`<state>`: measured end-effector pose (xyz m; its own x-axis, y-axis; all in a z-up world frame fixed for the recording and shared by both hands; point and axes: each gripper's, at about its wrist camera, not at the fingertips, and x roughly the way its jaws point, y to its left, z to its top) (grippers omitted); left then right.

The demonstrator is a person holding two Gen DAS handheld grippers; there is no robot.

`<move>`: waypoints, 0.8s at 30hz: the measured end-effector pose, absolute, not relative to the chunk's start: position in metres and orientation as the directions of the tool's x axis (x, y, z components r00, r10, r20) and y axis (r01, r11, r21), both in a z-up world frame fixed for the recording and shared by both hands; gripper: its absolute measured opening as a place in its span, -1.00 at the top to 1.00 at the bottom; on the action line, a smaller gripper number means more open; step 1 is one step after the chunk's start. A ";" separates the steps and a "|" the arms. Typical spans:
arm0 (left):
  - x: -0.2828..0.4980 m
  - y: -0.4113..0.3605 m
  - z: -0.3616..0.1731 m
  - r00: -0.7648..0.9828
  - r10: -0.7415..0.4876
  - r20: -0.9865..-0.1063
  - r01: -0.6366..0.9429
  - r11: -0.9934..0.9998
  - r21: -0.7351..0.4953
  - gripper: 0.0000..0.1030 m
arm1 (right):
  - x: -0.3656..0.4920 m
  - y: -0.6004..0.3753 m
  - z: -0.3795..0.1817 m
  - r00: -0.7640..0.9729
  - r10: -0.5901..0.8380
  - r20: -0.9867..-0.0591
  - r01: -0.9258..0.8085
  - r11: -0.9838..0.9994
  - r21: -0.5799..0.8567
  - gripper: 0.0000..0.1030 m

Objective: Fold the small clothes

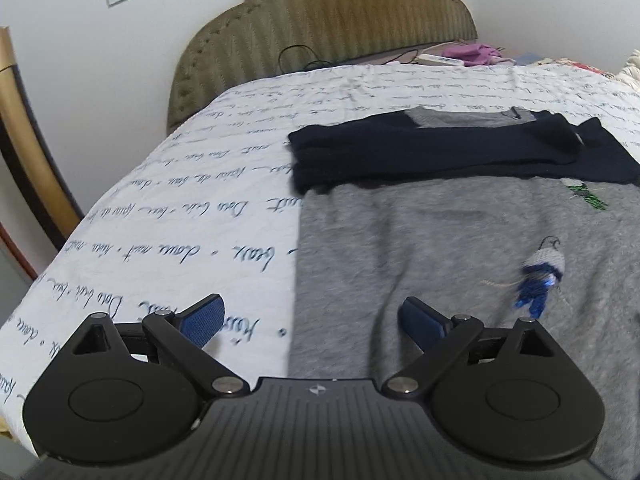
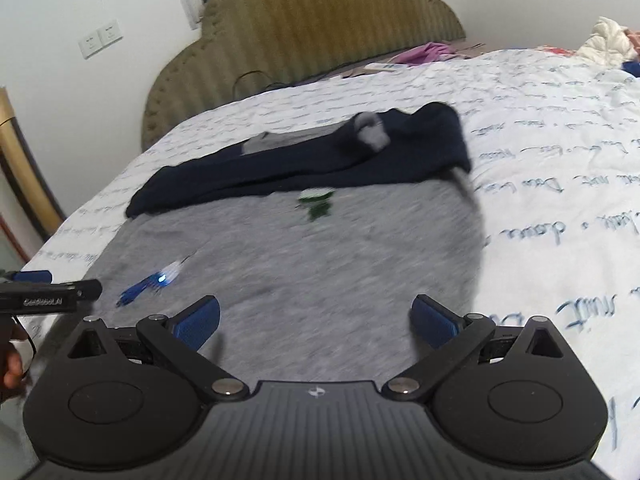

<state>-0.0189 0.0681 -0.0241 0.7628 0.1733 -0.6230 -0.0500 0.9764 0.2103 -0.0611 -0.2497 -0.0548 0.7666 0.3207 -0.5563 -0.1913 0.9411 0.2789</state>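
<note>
A small grey top (image 1: 460, 248) (image 2: 304, 264) lies flat on the bed, with its dark navy sleeves (image 1: 440, 148) (image 2: 320, 160) laid across its far part. It carries a green patch (image 1: 586, 194) (image 2: 316, 200) and a blue and white embroidered figure (image 1: 540, 276) (image 2: 156, 282). My left gripper (image 1: 312, 324) hangs open over the top's near left edge, holding nothing. Open and empty too, my right gripper (image 2: 316, 322) hovers above the near grey cloth. The left gripper's tip (image 2: 48, 298) shows at the left edge of the right wrist view.
The bed wears a white quilt with blue handwriting (image 1: 192, 208) (image 2: 560, 168). An olive padded headboard (image 1: 328, 28) (image 2: 312, 32) stands at the far end, with purple cloth (image 1: 476, 54) and a remote (image 1: 440, 60) near it. A pile of clothes (image 2: 608, 46) lies far right.
</note>
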 end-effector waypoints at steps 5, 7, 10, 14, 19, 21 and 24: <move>-0.025 0.068 -0.024 0.749 0.130 -0.649 -0.011 0.983 0.184 -0.86 | -0.067 -0.233 -0.054 0.754 0.354 -0.552 -0.273 0.935 0.227 -1.00; -0.030 0.067 -0.024 0.766 0.169 -0.621 -0.025 0.972 0.233 -0.87 | -0.071 -0.225 -0.050 0.790 0.238 -0.565 -0.255 0.966 0.051 -1.00; -0.033 0.074 -0.023 0.751 0.142 -0.645 -0.016 0.980 0.197 -0.87 | -0.078 -0.217 -0.046 0.840 0.050 -0.541 -0.204 0.952 -0.228 -1.00; -0.040 0.074 -0.027 0.754 0.179 -0.631 -0.017 0.967 0.254 -0.93 | -0.078 -0.222 -0.046 0.825 -0.003 -0.565 -0.189 0.941 -0.281 -1.00; -0.044 0.070 -0.033 0.755 0.211 -0.621 -0.017 0.953 0.303 -0.93 | -0.079 -0.220 -0.054 0.806 -0.008 -0.592 -0.215 0.928 -0.304 -1.00; -0.048 0.071 -0.033 0.767 0.218 -0.604 -0.021 0.949 0.316 -0.94 | -0.081 -0.227 -0.052 0.810 -0.033 -0.586 -0.190 0.930 -0.314 -1.00; -0.047 0.070 -0.035 0.763 0.203 -0.613 -0.026 0.958 0.286 -0.89 | -0.075 -0.241 -0.052 0.789 -0.022 -0.615 -0.157 0.959 -0.235 -1.00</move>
